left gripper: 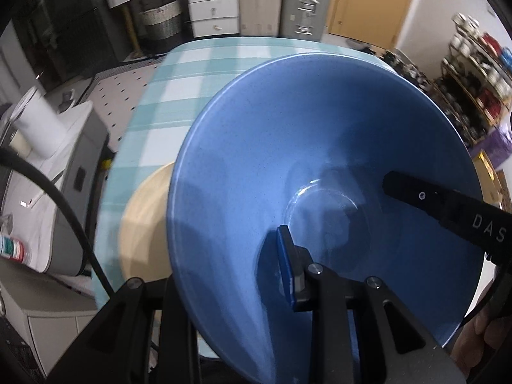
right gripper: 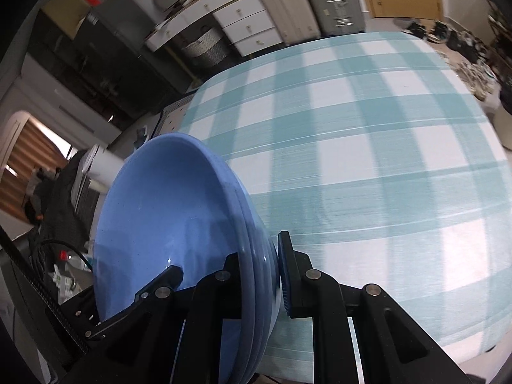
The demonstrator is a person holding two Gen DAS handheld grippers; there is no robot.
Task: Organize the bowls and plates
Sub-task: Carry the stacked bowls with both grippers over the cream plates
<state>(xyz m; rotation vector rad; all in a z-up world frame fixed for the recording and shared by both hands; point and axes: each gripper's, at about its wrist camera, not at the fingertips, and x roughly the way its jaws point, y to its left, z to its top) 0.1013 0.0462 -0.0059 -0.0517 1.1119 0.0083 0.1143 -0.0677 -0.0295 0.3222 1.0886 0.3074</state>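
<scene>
Bowl (left gripper: 320, 166): blue, tilted, held above the desk (right gripper: 368, 147). Left gripper (left gripper: 230, 275) and right gripper (right gripper: 259, 262) each clamp opposite rim walls, likely sharing its weight. Cream plate (left gripper: 144, 224) beneath, probable stacking base.

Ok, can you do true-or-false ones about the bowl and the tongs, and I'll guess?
1. The bowl is blue. True.
2. The tablecloth is red. False: it is teal and white checks.
3. The left tongs and right tongs both pinch the bowl's rim. True.
4. The bowl is full of soup. False: there is no food inside.
5. A cream plate peeks out from behind the bowl. True.
</scene>
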